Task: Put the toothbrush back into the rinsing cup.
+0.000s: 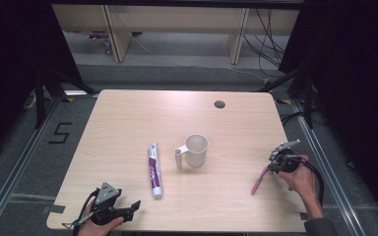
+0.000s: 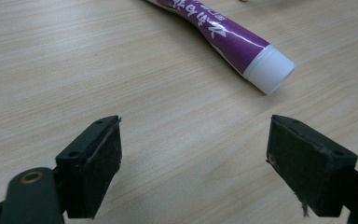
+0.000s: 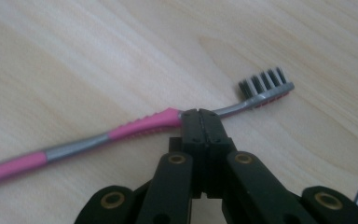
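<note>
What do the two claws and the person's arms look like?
Both claws are black. The left claw carries a grey three-cornered plate on top, and its pads are flat, dark and worn. The right claw has brass-coloured rivets on its links, and a black cable trails from it. A dark sleeve covers the right forearm.

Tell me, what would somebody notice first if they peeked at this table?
Probably the pink toothbrush, pinched near its neck by the right tool at the table's right edge. Next, the white cup standing upright in the middle, with the purple and white toothpaste tube lying just left of it. The left tool waits wide open near the tube's cap.
</note>
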A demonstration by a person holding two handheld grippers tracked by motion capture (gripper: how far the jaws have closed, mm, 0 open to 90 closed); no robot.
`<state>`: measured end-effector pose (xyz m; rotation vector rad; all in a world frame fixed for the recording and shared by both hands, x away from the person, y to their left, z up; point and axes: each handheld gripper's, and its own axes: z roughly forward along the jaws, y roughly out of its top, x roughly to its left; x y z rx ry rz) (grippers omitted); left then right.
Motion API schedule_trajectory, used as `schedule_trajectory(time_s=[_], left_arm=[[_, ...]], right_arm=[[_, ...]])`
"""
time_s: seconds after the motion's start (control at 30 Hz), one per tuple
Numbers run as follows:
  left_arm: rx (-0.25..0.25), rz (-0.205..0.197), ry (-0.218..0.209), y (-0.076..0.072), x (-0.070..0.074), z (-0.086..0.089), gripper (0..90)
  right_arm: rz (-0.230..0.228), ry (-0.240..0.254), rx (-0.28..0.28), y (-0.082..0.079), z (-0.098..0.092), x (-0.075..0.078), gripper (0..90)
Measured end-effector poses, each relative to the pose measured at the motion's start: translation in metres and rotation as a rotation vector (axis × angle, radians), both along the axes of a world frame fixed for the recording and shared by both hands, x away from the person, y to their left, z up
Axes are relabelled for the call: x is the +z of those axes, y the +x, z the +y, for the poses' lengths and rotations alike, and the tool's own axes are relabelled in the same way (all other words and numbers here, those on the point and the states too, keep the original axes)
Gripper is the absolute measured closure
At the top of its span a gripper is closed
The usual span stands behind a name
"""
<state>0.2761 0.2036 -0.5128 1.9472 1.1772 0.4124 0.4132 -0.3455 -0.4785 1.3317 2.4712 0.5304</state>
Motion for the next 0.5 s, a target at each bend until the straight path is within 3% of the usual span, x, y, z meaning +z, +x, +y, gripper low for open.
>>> schedule_trajectory(time_s=[0.1, 0.17, 0.23, 0.33, 0.37, 0.5], left_arm=[[0.002, 0.003, -0.001, 0.0, 0.001, 0.001, 17.5], [0.002, 0.004, 0.002, 0.0, 0.001, 0.001, 17.6], [0.003, 0.004, -0.001, 0.0, 0.001, 0.001, 17.6], [-0.006, 0.003, 0.001, -0.001, 0.001, 0.0, 17.6], [-0.005, 0.004, 0.003, -0.001, 0.001, 0.0, 17.6], [0.001, 0.002, 0.006, 0.0, 0.0, 0.001, 17.6]], right_arm=[[-0.009, 0.021, -0.033, 0.007, 0.001, 0.002, 89.8], [-0.009, 0.073, -0.084, 0.008, 0.002, 0.006, 77.6], [-0.014, 0.127, -0.117, 0.005, 0.003, 0.008, 72.4], [-0.007, 0.107, -0.143, 0.002, 0.006, 0.009, 62.7], [0.009, 0.13, -0.176, -0.001, 0.008, 0.009, 60.7], [0.021, 0.131, -0.17, -0.005, 0.012, 0.006, 58.4]])
